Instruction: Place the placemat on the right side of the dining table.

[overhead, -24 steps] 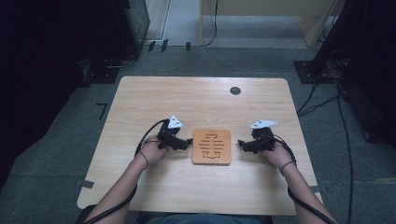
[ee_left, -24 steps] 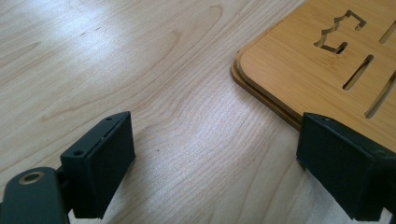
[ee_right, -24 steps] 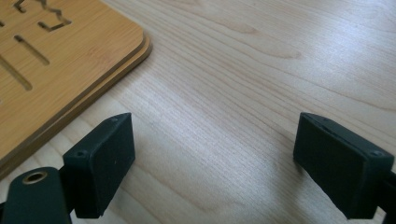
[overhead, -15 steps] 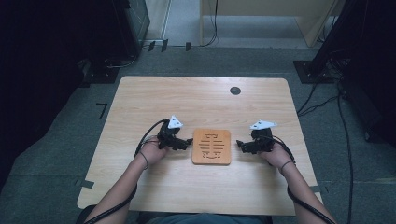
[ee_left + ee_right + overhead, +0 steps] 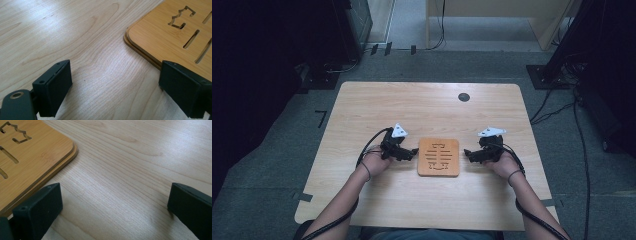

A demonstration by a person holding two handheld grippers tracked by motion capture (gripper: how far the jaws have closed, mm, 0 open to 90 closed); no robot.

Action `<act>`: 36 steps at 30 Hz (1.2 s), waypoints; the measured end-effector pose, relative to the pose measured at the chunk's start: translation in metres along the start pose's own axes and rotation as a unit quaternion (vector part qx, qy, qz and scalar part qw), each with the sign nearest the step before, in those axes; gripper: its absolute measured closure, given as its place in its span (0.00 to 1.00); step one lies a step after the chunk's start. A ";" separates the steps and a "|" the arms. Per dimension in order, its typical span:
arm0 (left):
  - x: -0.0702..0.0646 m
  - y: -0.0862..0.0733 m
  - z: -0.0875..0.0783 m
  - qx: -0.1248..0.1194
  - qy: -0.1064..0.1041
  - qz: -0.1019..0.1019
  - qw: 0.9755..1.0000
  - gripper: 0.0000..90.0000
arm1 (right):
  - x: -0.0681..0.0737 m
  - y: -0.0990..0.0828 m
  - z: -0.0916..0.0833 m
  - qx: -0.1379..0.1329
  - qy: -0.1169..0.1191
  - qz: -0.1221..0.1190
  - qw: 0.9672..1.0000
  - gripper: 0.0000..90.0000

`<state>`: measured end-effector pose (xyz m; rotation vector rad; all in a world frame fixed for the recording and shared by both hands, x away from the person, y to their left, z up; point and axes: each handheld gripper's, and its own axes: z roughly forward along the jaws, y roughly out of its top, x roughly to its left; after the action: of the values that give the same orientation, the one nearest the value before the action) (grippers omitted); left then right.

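Trivet: wooden trivet (image 5: 438, 156) with slotted cut-outs lies flat near the table's middle, a little toward the person at 6 o'clock. In the left gripper view (image 5: 175, 32) it appears to be 2 stacked boards, edges slightly offset.

Trivet placement: it sits squarely between both hands, likely so each gripper can come at 1 side edge.

Left gripper: left gripper (image 5: 408, 152) rests at the trivet's 9 o'clock, just beside its left edge. Its own view (image 5: 115, 85) shows the jaws spread wide with bare wood between them; 1 jaw overlaps the trivet's corner in that view, contact unclear.

Right gripper: right gripper (image 5: 469, 154) mirrors it at 3 o'clock, just beside the right edge. Its own view (image 5: 112, 207) shows the jaws parted wide, nothing between them, the trivet's corner (image 5: 37, 152) off to 1 side.

Hands: both rest low on the table, pointing inward, probably poised for a 2-sided pickup.

Table: light wooden table (image 5: 427, 210) with a dark grommet (image 5: 464, 97) at 12 o'clock, well apart from the work.

Cables: cables (image 5: 367, 150) trail back toward 6 o'clock along the forearms, clear of the trivet.
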<state>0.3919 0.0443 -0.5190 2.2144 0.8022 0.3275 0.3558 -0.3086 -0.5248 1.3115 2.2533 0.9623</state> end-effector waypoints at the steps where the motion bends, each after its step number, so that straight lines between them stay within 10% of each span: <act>1: 0.000 0.000 0.000 0.000 0.000 0.000 1.000 0.12 | 0.000 0.000 0.000 0.000 0.000 0.000 1.000 0.00; 25: 0.000 0.002 0.000 0.006 0.007 -0.003 1.000 0.12 | 0.002 0.004 0.004 0.000 -0.006 0.005 1.000 0.00; 36: 0.001 0.004 -0.004 0.026 -0.002 -0.011 1.000 0.14 | 0.008 0.017 0.004 0.055 -0.021 0.023 0.998 0.00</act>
<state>0.3924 0.0448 -0.5129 2.2533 0.8405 0.2938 0.3648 -0.2948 -0.5159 1.4231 2.2822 0.8275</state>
